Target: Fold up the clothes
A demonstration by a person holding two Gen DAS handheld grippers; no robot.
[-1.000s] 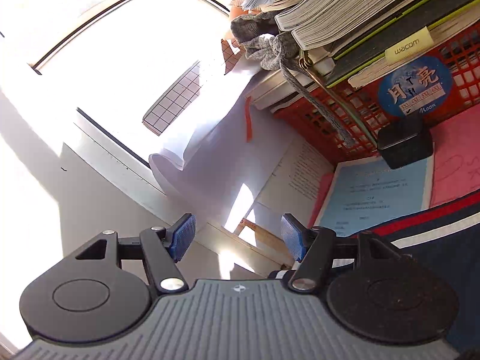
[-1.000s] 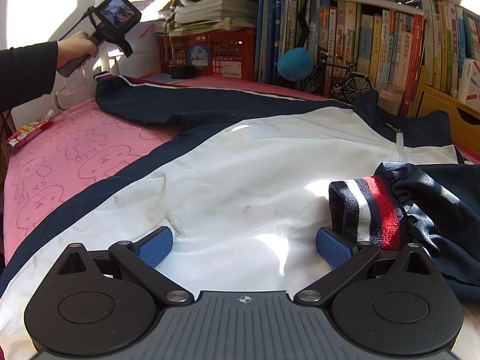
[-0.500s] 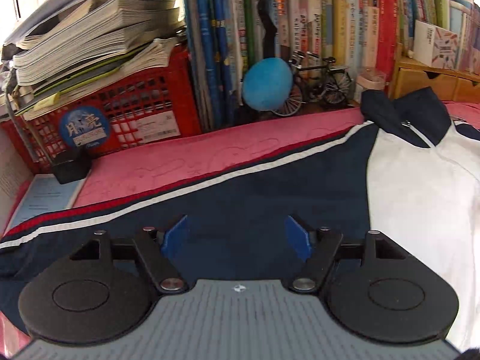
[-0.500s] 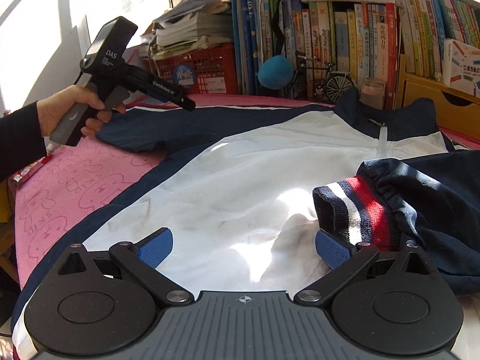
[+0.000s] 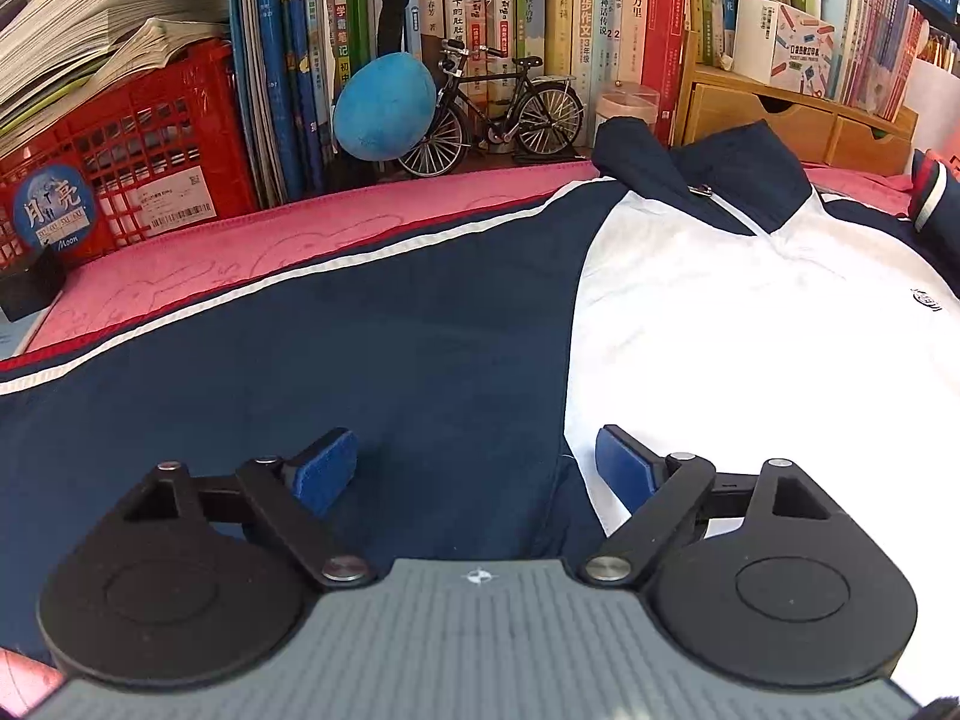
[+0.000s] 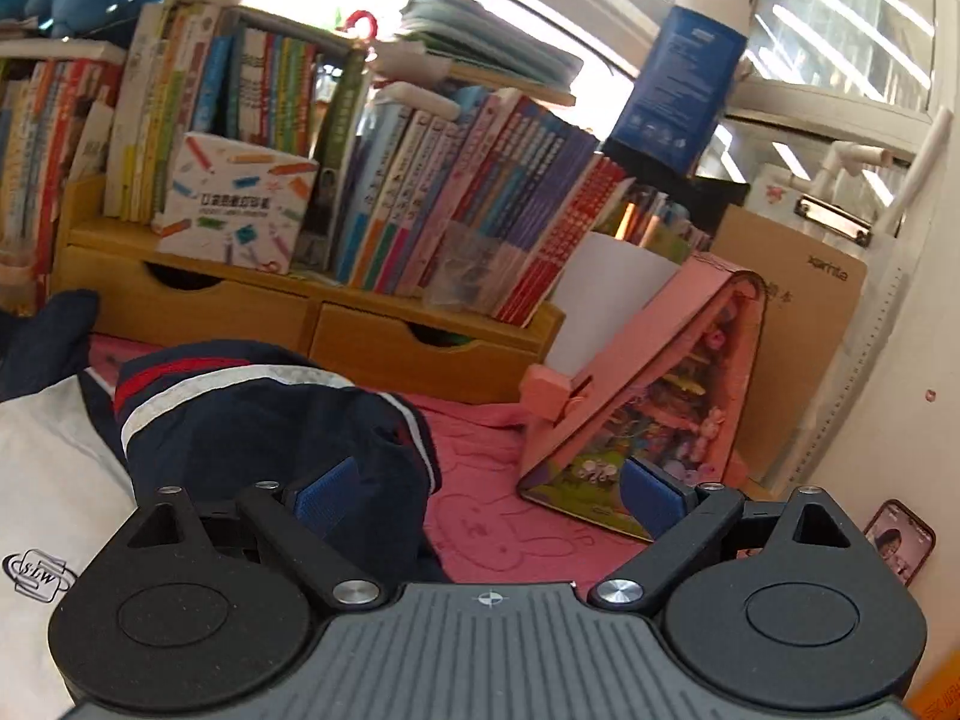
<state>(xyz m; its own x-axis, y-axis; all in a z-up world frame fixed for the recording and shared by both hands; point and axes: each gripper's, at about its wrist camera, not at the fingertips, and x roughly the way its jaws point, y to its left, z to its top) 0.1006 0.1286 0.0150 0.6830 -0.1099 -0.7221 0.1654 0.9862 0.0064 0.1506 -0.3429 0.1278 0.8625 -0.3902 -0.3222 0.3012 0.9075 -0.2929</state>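
A navy and white jacket (image 5: 750, 324) lies spread on a pink mat (image 5: 240, 240), collar towards the bookshelf. Its left sleeve (image 5: 270, 372), navy with red and white stripes, stretches out to the left. My left gripper (image 5: 477, 465) hovers over the seam where that sleeve meets the white chest, its jaws opening with nothing pinched between the pads. In the right wrist view the other sleeve (image 6: 258, 414) lies folded in over the white chest (image 6: 54, 468). My right gripper (image 6: 489, 495) points past that sleeve's edge over the pink mat (image 6: 516, 534), its wide jaws closing slightly, holding nothing.
Behind the jacket stand a red crate (image 5: 132, 150) with stacked papers, a row of books, a blue ball (image 5: 384, 105), a model bicycle (image 5: 492, 108) and wooden drawers (image 5: 780, 120). On the right a pink picture book (image 6: 648, 396) stands propped on the mat, and a phone (image 6: 900, 546) lies by the wall.
My left gripper swung from the window and crate down onto the jacket and its jaws widened. My right gripper turned right, away from the white chest and striped cuff, towards the picture book and wall.
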